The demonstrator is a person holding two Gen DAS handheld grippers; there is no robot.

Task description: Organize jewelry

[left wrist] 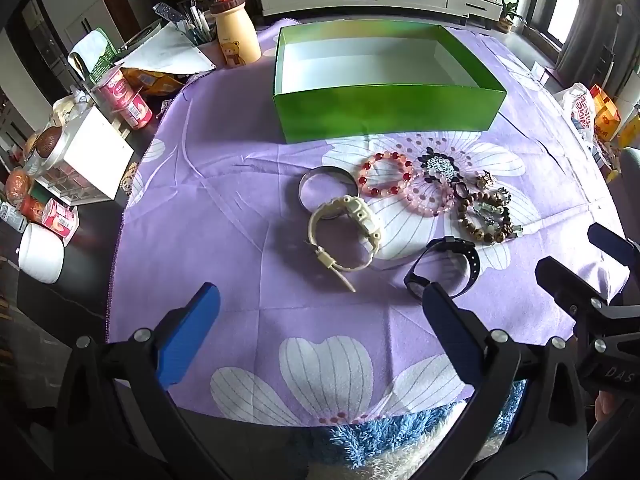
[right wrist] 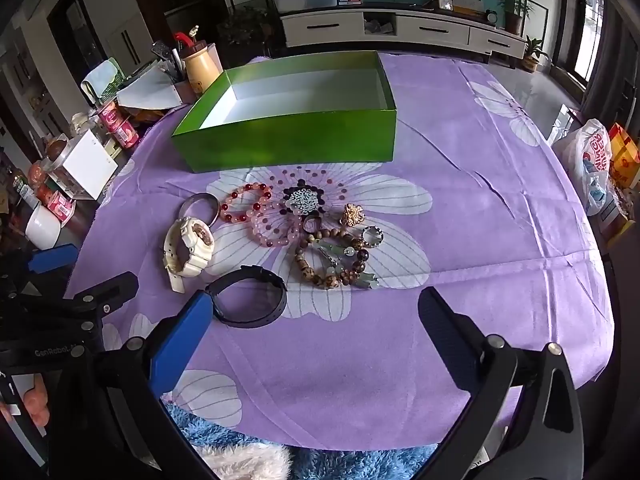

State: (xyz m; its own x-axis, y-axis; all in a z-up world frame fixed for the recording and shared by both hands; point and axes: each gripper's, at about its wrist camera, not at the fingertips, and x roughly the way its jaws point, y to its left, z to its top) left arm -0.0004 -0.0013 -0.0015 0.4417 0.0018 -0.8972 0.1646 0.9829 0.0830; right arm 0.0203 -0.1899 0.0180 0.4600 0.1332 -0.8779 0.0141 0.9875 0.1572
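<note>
An empty green box (left wrist: 384,110) (right wrist: 296,140) stands at the far side of the purple flowered cloth (left wrist: 240,208) (right wrist: 480,208). In front of it lie a silver bangle (left wrist: 326,188), a cream watch (left wrist: 346,236) (right wrist: 188,250), a black watch (left wrist: 444,266) (right wrist: 250,296), a red-and-pink bead bracelet (left wrist: 386,174) (right wrist: 248,202), a pink bead bracelet (right wrist: 276,230), wooden bead bracelets (right wrist: 332,260) and small rings. My left gripper (left wrist: 320,304) is open and empty, near the watches. My right gripper (right wrist: 316,308) is open and empty, its left finger beside the black watch.
Clutter sits left of the cloth: a yellow bear bottle (left wrist: 234,36), pink yoghurt cups (left wrist: 128,100), a white box (left wrist: 96,152), a white cup (left wrist: 40,254). Plastic bags (right wrist: 596,160) lie at the right. A blue fluffy fabric (left wrist: 384,436) is at the near edge.
</note>
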